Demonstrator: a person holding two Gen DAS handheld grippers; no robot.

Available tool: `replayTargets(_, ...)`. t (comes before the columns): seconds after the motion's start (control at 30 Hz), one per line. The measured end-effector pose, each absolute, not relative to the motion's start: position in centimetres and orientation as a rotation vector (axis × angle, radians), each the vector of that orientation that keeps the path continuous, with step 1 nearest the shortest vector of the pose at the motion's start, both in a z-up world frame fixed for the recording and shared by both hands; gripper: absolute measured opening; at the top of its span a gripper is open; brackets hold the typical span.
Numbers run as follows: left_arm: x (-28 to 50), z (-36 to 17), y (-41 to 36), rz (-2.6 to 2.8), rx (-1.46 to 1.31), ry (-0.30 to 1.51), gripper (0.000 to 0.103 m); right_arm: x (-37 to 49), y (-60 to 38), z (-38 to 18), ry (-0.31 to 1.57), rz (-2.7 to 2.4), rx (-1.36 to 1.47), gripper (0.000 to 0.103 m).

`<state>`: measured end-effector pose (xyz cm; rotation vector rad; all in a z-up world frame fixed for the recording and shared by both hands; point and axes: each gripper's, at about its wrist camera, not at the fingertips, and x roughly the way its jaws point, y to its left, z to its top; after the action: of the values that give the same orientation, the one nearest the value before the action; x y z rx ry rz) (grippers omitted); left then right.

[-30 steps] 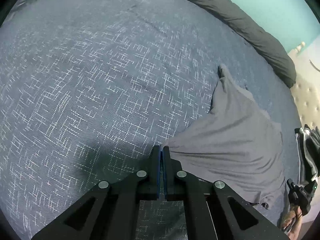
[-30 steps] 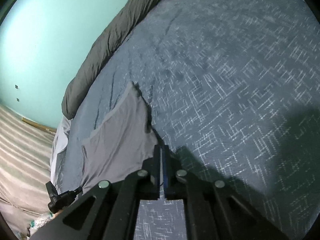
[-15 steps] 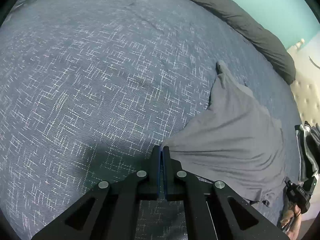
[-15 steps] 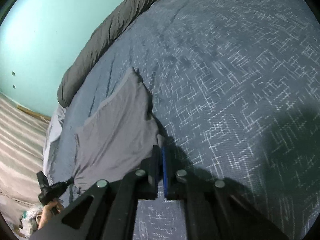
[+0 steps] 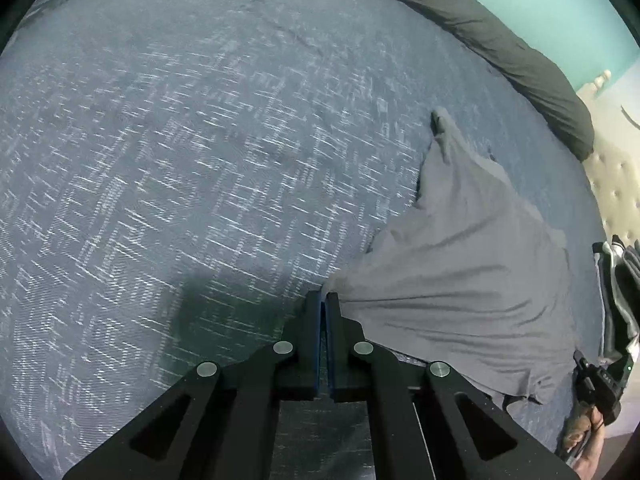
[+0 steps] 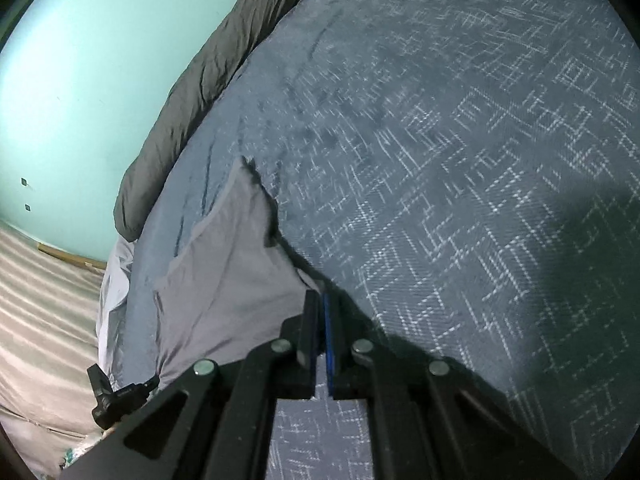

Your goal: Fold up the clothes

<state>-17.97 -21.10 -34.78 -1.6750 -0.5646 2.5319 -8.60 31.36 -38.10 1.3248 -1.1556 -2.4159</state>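
Left wrist view: my left hand-held gripper (image 5: 323, 300) clenched on grey garment (image 5: 472, 280) corner; right hand-held gripper (image 6: 319, 300) clamps another corner. Cloth stretched between them over the blue bed (image 5: 200, 160), likely to flatten before folding. Dark duvet (image 5: 500, 40) beyond.

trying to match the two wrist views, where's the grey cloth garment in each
Left wrist: grey cloth garment right of centre, spreading from the left gripper.
Right wrist: lower left, beside the right gripper.
Shared landmark: dark grey rolled duvet along the teal wall.
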Motion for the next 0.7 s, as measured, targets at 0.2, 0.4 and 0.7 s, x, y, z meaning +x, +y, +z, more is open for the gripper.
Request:
replayTargets(0.2,-17.7,-33.1,-21.1,2.57,-1.651,-0.547,0.033,-9.1,30.6,-37.3,-1.144,-2.455,1.346,0.012)
replayTargets(0.4,-14.9,-31.5,-19.0,2.517,-1.611,-0.502,0.045,-7.7,31.4,-34.6,-1.122,-2.531,1.297,0.029)
replayTargets(0.7,-12.0,-32.1,-7.8,2.252,-1.593,-0.341,0.046,-7.3,21.9,-35.1,-0.946,-2.2,1.413,0.03)
